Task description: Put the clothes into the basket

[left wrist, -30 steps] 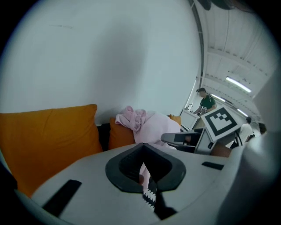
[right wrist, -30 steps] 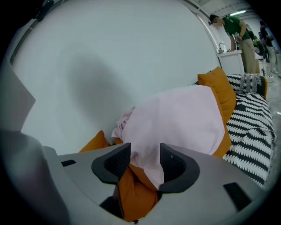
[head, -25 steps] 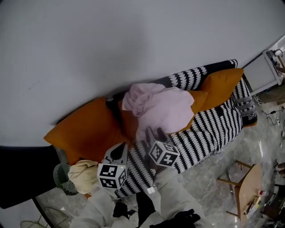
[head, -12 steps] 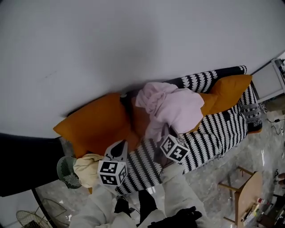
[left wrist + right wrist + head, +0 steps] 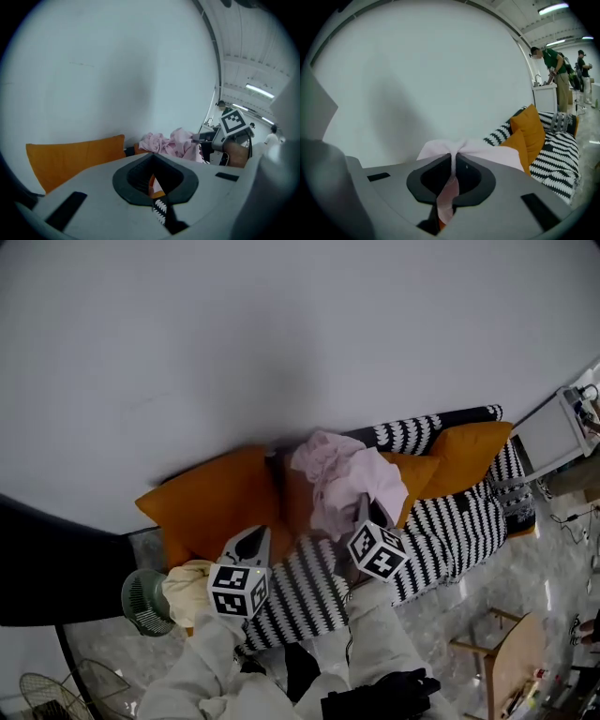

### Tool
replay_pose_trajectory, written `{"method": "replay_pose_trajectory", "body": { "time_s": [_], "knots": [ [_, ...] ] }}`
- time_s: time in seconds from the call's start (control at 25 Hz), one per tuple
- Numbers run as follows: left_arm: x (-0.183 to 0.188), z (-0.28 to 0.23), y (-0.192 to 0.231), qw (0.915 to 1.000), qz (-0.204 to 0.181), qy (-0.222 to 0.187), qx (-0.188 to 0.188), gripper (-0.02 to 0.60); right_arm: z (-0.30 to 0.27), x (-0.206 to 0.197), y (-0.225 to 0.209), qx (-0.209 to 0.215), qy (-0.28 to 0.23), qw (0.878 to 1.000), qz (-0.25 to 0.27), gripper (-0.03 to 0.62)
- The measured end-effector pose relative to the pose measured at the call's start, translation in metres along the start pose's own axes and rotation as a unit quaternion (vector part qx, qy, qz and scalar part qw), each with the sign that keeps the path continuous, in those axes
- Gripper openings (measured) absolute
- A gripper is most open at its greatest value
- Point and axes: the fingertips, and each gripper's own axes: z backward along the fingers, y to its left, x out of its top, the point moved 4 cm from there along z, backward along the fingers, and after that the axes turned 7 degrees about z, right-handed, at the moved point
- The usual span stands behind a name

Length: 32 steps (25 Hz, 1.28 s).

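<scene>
Pink garment (image 5: pixel 352 474) is lying bunched on the striped sofa (image 5: pixel 450 521), leaning against the orange cushions (image 5: pixel 220 507) at the backrest. We're pinching its near fold with the right gripper (image 5: pixel 453 164). Its fingers have just been closing and are clamping pink cloth, with a strip hanging down through them. We're likely gripping the edge so the heap peels off the cushions in one piece.

Its long axis is running from the crumpled end at the sofa back down toward the right gripper. We can't tell collar from hem.

We're holding the left gripper (image 5: pixel 153 187) over the seat, fingers together with nothing between them, probably parked out of the way.

Green basket (image 5: pixel 139 601) is sitting at the sofa's left end, well apart from the garment. A cream cloth (image 5: pixel 192 582) is lying at its rim; we can't tell whether it's inside.
</scene>
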Motion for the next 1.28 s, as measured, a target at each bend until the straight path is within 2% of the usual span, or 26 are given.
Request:
{"method": "replay_pose_trajectory", "body": {
  "time_s": [0.24, 0.48, 0.64, 0.76, 1.0, 1.12, 1.28],
  "knots": [
    [0.040, 0.036, -0.003, 0.9984, 0.000, -0.056, 0.007, 0.000, 0.022, 0.043, 0.050, 0.036, -0.023, 0.999, 0.029, 0.037],
    [0.051, 0.093, 0.015, 0.9958, 0.008, -0.082, 0.039, 0.000, 0.059, 0.064, 0.120, 0.097, -0.031, 0.993, 0.054, 0.037],
    [0.058, 0.136, 0.037, 0.9912, 0.031, -0.111, 0.065, 0.000, 0.082, 0.080, 0.173, 0.146, -0.050, 0.985, 0.074, 0.035],
    [0.063, 0.171, 0.060, 0.9838, 0.054, -0.137, 0.103, 0.000, 0.090, 0.086, 0.219, 0.196, -0.053, 0.976, 0.083, 0.035],
    [0.069, 0.245, 0.104, 0.9654, 0.061, -0.179, 0.180, 0.000, 0.111, 0.098, 0.315, 0.292, -0.066, 0.950, 0.085, 0.035],
    [0.067, 0.285, 0.125, 0.9517, 0.075, -0.201, 0.220, 0.000, 0.129, 0.100, 0.367, 0.346, -0.070, 0.931, 0.093, 0.035],
    [0.057, 0.332, 0.145, 0.9304, 0.095, -0.227, 0.271, 0.000, 0.152, 0.087, 0.433, 0.419, -0.056, 0.899, 0.115, 0.035]
  ]
}}
